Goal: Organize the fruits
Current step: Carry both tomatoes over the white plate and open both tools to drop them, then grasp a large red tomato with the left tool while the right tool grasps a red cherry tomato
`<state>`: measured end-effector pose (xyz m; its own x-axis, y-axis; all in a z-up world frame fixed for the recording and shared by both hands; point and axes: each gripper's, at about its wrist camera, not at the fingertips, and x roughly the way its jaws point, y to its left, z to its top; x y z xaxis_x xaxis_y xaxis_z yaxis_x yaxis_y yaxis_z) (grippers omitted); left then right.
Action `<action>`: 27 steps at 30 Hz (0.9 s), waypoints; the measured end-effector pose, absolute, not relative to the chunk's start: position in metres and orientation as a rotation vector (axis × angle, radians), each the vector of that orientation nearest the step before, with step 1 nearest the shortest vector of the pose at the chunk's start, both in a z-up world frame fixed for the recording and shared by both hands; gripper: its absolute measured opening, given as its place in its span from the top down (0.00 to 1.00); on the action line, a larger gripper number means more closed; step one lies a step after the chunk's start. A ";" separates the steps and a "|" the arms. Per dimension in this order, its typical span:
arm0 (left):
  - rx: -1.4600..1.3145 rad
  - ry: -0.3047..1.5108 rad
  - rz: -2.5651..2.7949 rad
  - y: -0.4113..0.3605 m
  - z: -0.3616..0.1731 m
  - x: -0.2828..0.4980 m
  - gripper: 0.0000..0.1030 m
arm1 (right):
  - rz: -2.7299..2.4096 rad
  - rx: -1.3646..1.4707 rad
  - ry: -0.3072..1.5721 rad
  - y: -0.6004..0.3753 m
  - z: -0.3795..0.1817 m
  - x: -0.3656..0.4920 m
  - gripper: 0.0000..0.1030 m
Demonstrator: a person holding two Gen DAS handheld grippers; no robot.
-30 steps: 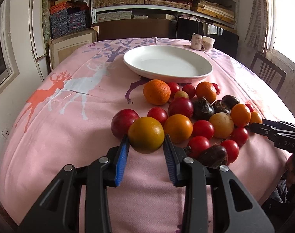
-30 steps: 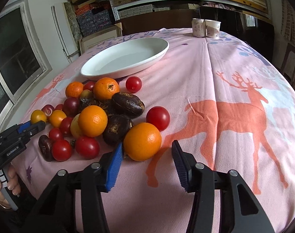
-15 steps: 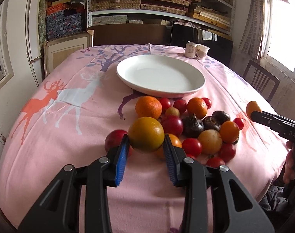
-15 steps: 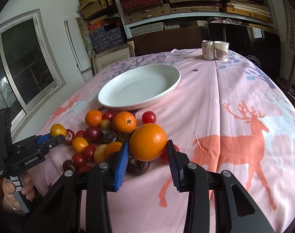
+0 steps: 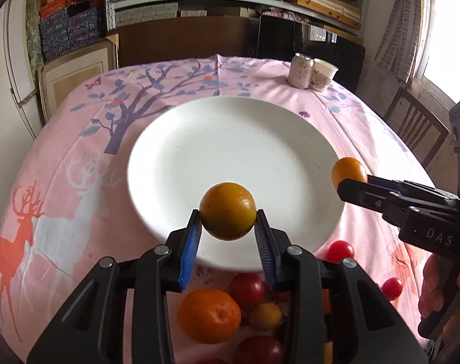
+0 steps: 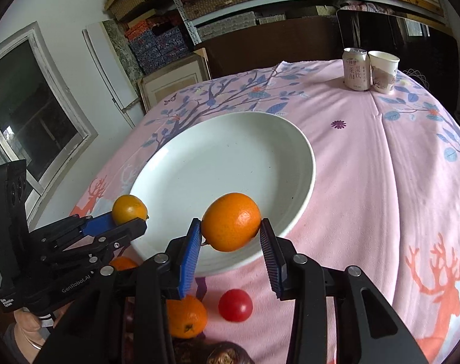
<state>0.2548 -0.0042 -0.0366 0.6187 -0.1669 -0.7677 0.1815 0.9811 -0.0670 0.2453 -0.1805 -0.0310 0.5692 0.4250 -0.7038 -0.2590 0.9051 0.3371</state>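
My left gripper (image 5: 227, 227) is shut on a yellow-orange orange (image 5: 227, 214) and holds it in the air over the near rim of the white plate (image 5: 224, 151). My right gripper (image 6: 230, 232) is shut on a brighter orange (image 6: 231, 221) above the plate's near right rim (image 6: 305, 194). Each gripper shows in the other view, the right one (image 5: 351, 179) at the plate's right edge and the left one (image 6: 130, 221) at its left edge. The plate holds nothing. The remaining fruit lies below the grippers, partly hidden: an orange (image 5: 208, 315), red tomatoes (image 5: 339, 250) and a small yellow fruit (image 5: 265, 315).
A drink can (image 6: 355, 68) and a paper cup (image 6: 383, 71) stand at the far edge of the pink tablecloth (image 6: 381, 166). A dark fruit (image 6: 224, 355) lies at the bottom edge. A wooden chair (image 5: 418, 127) stands at the right; shelves line the back wall.
Both grippers closed on their oranges, lifted them off the table and carried them forward from the fruit pile to over the plate's near rim.
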 end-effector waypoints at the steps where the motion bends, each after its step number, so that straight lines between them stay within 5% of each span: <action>1: 0.009 0.904 -0.196 -0.004 -0.040 0.262 0.66 | 0.403 0.215 0.888 -0.180 -0.033 0.249 0.59; 3: -0.007 0.929 -0.200 0.000 -0.045 0.268 0.60 | 0.393 0.230 0.872 -0.182 -0.032 0.248 0.50; 4: -0.018 0.926 -0.203 0.002 -0.044 0.267 0.50 | 0.390 0.224 0.858 -0.182 -0.029 0.244 0.47; 7: -0.030 0.875 -0.188 0.011 -0.035 0.248 0.35 | 0.377 0.180 0.822 -0.184 -0.020 0.224 0.47; 14: 0.025 0.803 -0.189 0.036 -0.021 0.154 0.32 | 0.336 0.129 0.783 -0.215 -0.020 0.149 0.47; 24: 0.142 0.867 -0.132 0.065 -0.069 0.085 0.32 | 0.280 0.158 0.797 -0.254 -0.054 0.090 0.46; 26: 0.141 0.868 -0.125 0.064 -0.073 0.088 0.38 | 0.287 0.163 0.802 -0.252 -0.055 0.085 0.46; 27: 0.142 0.871 -0.124 0.063 -0.075 0.092 0.53 | 0.290 0.158 0.801 -0.250 -0.055 0.083 0.46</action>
<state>0.0922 0.0628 -0.0752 0.6379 -0.0504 -0.7685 0.1662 0.9833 0.0735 0.0829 -0.2505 -0.0548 0.6589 0.3145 -0.6833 -0.1958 0.9488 0.2479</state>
